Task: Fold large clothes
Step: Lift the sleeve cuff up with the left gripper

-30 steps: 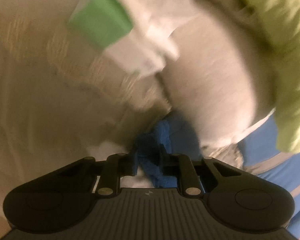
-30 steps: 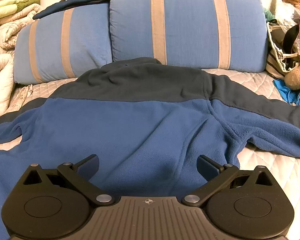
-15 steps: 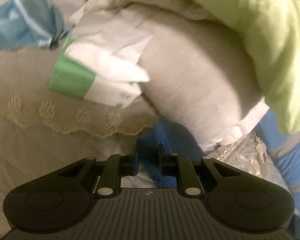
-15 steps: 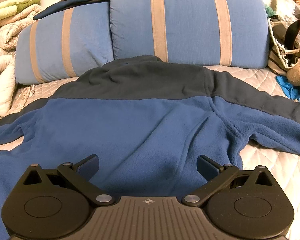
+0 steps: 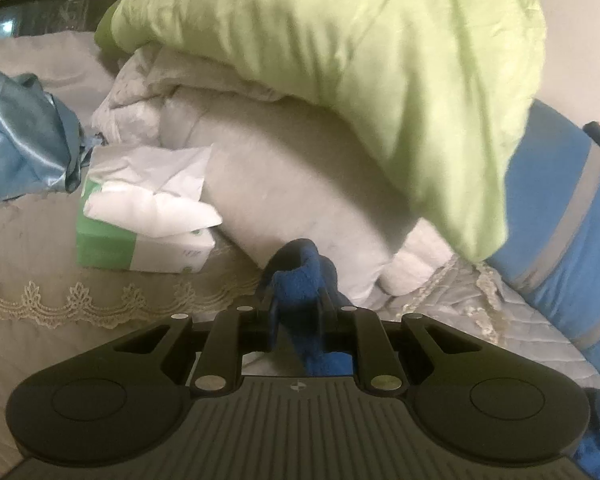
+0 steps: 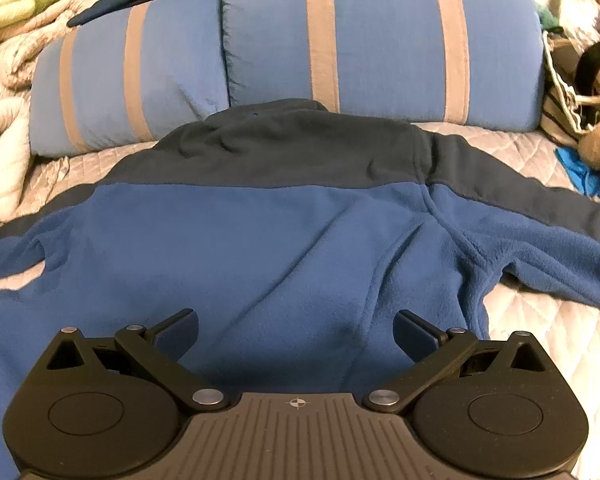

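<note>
A large blue fleece jacket (image 6: 260, 248) with a dark navy yoke lies spread flat on the bed, back side up, both sleeves stretched out sideways. My right gripper (image 6: 296, 332) hovers open over its lower hem, fingers wide apart with nothing between them. In the left wrist view my left gripper (image 5: 296, 280) is shut on a bunched piece of the blue fleece (image 5: 300, 292), held up off the bed; more fleece hangs below the fingers. Which part of the jacket it is cannot be told.
Two blue pillows with tan stripes (image 6: 380, 40) stand behind the jacket. A heap of white and lime-green bedding (image 5: 360, 80) and a green tissue box (image 5: 140, 216) lie ahead of the left gripper. A bag and soft toys (image 6: 580, 92) crowd the right edge.
The left gripper, still holding fleece, has swung and tilted upward, so the bedding heap and tissue box slid down and left in view. The right gripper crept slightly forward over the jacket, staying open.
</note>
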